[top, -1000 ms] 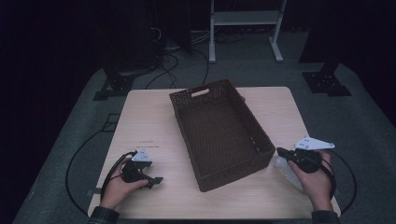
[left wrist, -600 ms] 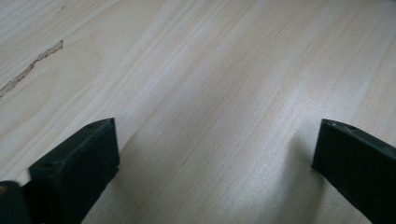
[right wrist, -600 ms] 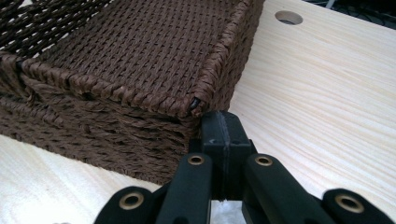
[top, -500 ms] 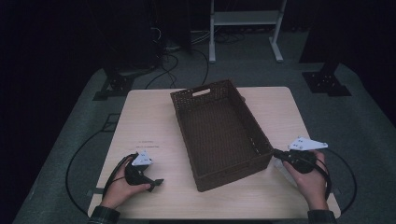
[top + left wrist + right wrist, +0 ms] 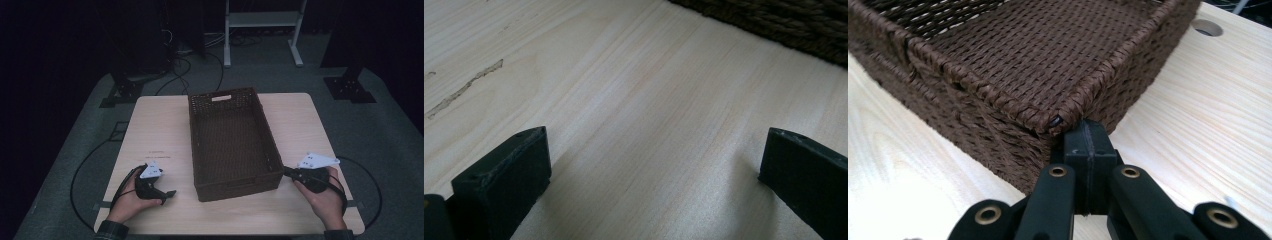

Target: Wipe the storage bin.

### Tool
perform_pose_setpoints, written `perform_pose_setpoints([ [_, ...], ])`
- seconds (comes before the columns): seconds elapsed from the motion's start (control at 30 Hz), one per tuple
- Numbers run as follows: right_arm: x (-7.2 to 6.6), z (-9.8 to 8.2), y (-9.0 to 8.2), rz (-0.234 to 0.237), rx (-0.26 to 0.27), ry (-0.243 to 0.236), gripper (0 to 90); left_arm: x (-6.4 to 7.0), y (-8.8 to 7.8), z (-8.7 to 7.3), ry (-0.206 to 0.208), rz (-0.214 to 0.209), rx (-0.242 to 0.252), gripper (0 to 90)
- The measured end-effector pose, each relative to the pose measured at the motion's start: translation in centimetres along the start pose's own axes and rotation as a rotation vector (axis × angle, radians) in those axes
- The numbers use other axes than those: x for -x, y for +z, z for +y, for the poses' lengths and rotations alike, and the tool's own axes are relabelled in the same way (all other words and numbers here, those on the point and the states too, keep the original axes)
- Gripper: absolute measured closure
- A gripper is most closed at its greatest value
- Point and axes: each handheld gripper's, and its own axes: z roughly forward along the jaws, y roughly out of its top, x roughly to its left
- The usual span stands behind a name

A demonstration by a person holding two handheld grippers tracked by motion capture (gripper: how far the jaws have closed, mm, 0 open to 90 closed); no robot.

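A dark brown woven basket (image 5: 237, 187) stands empty in the middle of the light wood table (image 5: 160, 125), its long sides square with the table. My right gripper (image 5: 286, 171) is shut with nothing in it, and its tip (image 5: 1088, 137) touches the basket's near right corner (image 5: 998, 135) just under the rim. Left of the basket, my left gripper (image 5: 167, 195) rests low over the table near the front edge. Its jaws have just been opening and stand wide (image 5: 656, 150) with only bare wood between them. The basket's wall (image 5: 784, 20) lies ahead of it.
The table has a round hole (image 5: 1207, 27) near its far right corner and a scuff mark (image 5: 464, 90) on the left side. Beyond the table stand a white shelf frame (image 5: 262, 20), black stand bases (image 5: 350, 85) and cables on the grey floor.
The basket has turned from a skewed position to square with the table. My right gripper moved left and nearer with the basket's near right corner. My left gripper stayed in place.
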Motion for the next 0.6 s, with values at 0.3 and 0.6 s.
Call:
perform_pose_setpoints([
  [0.3,-2.2,0.9,0.8,0.051,-0.012,-0.057,89.6,0.0,0.0,0.0,0.0,0.0,0.0,0.0],
  [0.6,-3.0,1.2,1.2,0.069,-0.014,-0.084,88.7,0.0,0.0,0.0,0.002,0.0,-0.001,0.0],
])
